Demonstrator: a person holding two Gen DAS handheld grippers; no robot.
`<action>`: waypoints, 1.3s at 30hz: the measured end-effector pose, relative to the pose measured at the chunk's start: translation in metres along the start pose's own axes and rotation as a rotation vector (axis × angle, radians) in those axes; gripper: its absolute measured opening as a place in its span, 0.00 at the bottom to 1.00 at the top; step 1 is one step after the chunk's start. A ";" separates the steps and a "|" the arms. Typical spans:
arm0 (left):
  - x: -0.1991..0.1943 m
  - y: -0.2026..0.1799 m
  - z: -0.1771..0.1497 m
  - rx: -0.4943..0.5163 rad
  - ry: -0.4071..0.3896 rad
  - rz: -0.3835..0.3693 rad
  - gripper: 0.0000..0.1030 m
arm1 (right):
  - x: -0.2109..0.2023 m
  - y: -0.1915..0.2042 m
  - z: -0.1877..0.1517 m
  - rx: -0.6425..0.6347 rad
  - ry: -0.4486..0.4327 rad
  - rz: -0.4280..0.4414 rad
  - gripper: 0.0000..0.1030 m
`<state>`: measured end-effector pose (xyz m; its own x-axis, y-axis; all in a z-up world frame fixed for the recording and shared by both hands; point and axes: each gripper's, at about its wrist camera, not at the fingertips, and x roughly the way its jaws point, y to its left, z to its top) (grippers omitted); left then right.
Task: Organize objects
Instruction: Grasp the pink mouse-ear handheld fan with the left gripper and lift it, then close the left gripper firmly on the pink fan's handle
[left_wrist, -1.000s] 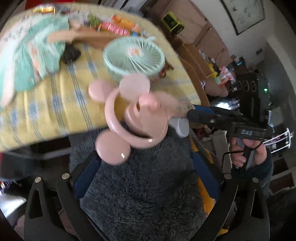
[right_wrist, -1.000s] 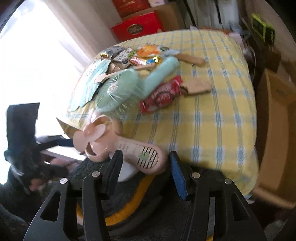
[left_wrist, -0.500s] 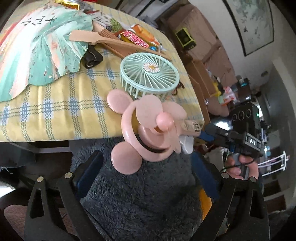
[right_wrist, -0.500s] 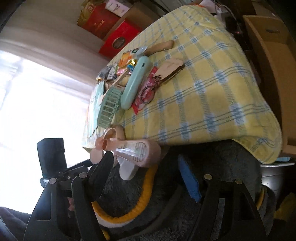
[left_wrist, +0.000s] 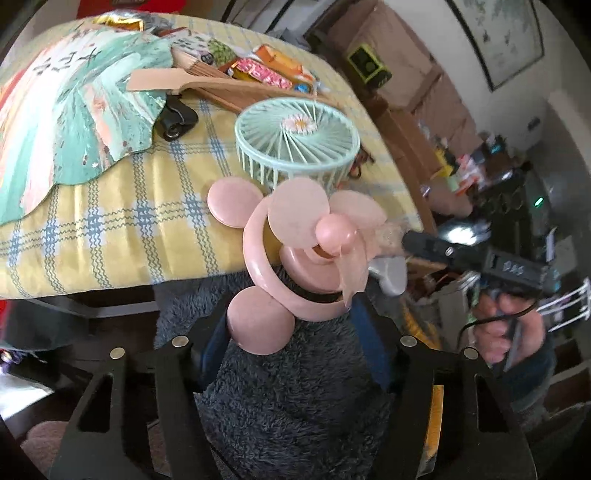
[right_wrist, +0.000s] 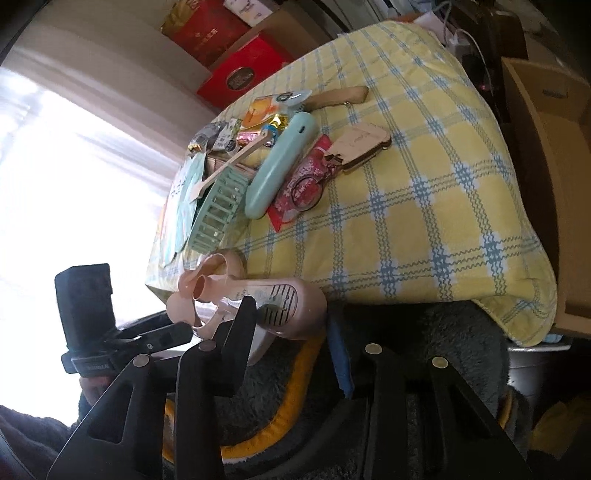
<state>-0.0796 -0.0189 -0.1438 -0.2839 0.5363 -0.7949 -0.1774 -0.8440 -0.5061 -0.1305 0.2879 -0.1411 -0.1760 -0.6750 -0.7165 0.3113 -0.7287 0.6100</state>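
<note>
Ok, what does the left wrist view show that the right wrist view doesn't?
Left wrist only: the pink fan face-on, blades and round ears; the daisy hub of the mint fan; a small black item; a framed picture. Right wrist only: the pink fan's grilled handle, the mint fan's long handle, red boxes, a wooden tag. Both: the two fans, the yellow checked cloth, the painted paper fan.

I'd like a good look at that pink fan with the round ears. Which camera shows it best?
The left wrist view: the pink fan faces the lens, showing its blades, ring and both round ears. The right wrist view shows the fan side-on, mostly its handle with the vent slots, the head edge-on and partly behind a black gripper finger.
</note>
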 end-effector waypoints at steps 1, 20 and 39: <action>0.000 -0.002 -0.003 0.014 0.007 0.011 0.59 | -0.001 0.002 -0.001 -0.015 -0.001 -0.018 0.39; -0.020 0.023 0.013 -0.085 -0.024 0.097 0.74 | 0.003 0.004 -0.002 -0.046 -0.002 -0.075 0.37; 0.002 -0.001 0.012 0.011 0.105 0.090 0.60 | 0.003 0.007 -0.004 -0.050 0.004 -0.083 0.37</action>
<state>-0.0915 -0.0173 -0.1406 -0.1992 0.4552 -0.8678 -0.1659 -0.8884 -0.4280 -0.1249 0.2812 -0.1404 -0.1999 -0.6121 -0.7651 0.3423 -0.7753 0.5308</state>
